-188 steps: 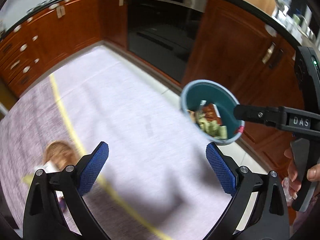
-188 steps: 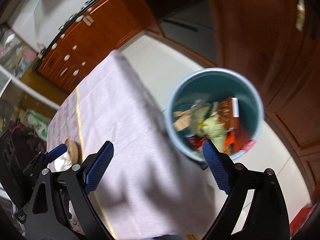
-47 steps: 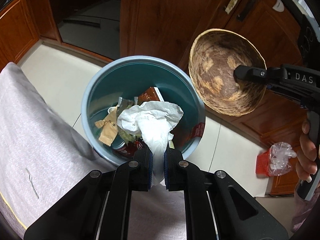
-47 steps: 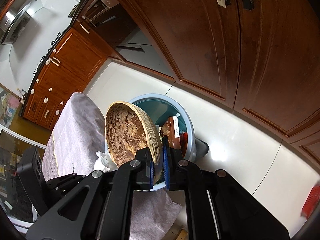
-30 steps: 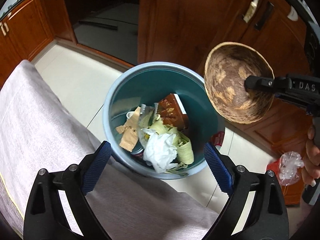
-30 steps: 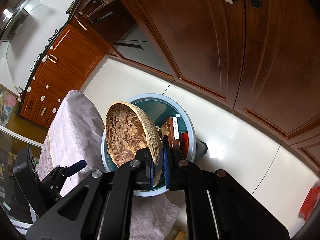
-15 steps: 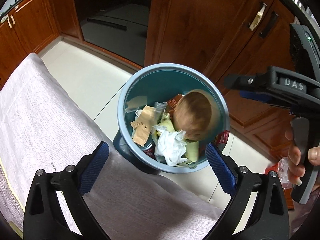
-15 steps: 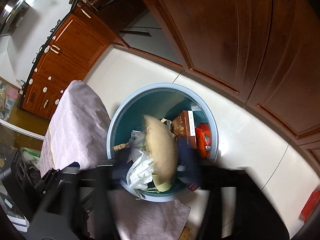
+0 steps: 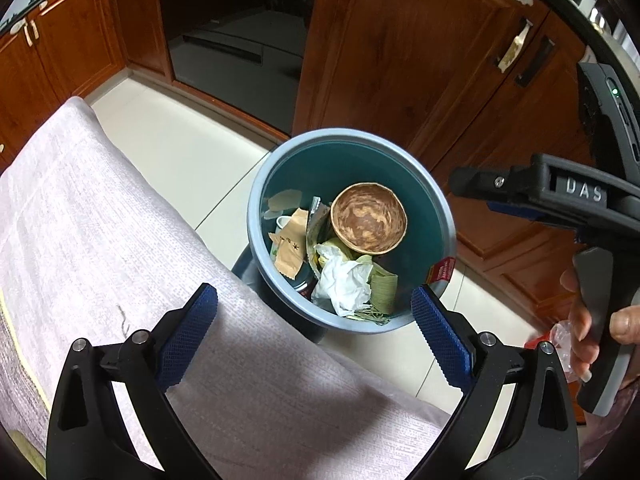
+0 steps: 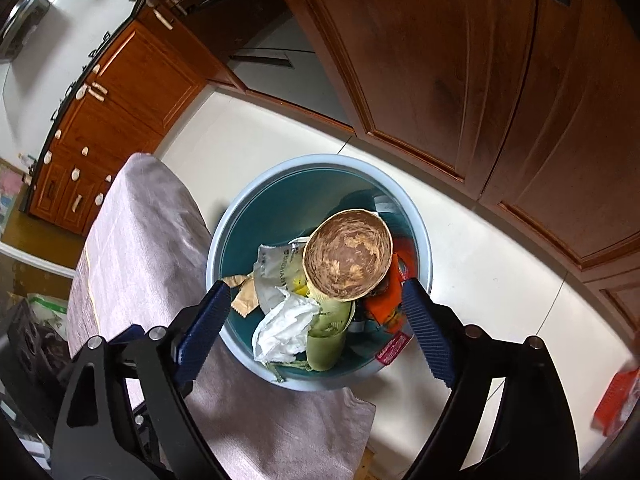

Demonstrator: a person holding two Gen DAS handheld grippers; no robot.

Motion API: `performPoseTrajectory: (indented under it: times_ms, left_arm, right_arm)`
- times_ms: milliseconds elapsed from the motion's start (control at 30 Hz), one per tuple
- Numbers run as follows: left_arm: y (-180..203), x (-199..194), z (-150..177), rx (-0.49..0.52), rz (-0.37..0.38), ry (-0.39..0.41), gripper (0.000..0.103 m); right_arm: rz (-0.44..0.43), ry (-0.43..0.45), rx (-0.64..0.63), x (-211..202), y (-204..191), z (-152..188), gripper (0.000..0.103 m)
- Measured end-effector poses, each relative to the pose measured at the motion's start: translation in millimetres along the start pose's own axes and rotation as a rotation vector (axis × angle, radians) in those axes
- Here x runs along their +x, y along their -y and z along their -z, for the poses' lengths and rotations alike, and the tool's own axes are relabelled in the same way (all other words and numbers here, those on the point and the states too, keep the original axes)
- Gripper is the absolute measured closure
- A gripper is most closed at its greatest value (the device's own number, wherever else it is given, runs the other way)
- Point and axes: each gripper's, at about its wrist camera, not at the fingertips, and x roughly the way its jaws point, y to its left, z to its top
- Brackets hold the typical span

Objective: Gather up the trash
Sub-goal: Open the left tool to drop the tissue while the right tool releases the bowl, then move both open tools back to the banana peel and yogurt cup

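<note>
A blue round bin (image 9: 256, 208) stands on the floor beside the table edge; it also shows in the right wrist view (image 10: 224, 216). A brown-stained paper bowl (image 9: 368, 218) (image 10: 347, 260) lies on top of the trash inside, next to a crumpled white tissue (image 9: 344, 283) (image 10: 285, 327), wrappers and green paper. My left gripper (image 9: 314, 335) is open and empty above the bin's near rim. My right gripper (image 10: 316, 325) is open and empty over the bin; its body shows at the right in the left wrist view (image 9: 552, 196).
A table with a lilac cloth (image 9: 92, 248) (image 10: 136, 248) borders the bin on the left. Dark wooden kitchen cabinets (image 9: 400, 48) (image 10: 460, 60) stand behind the bin on a pale tiled floor (image 10: 480, 276). A red package (image 10: 618, 400) lies on the floor at the right.
My left gripper opened and dropped the tissue into the bin. My right gripper then opened and the paper bowl fell in, landing on top of the trash.
</note>
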Motion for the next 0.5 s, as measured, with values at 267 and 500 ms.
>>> performPoseTrajectory:
  times_ms: [267,500]
  left_arm:
    - [-7.7,-33.5,13.8,-0.015,-0.016,0.047,0.005]
    - [-31.9,-71.6,43.8,-0.057,-0.056,0.09,0.004]
  right_arm:
    - [-0.008,0.02,-0.047,-18.6,-26.5,11.7,0.02]
    - [-0.035,0.025,-0.11,-30.4,-66.6,34.9,0.018]
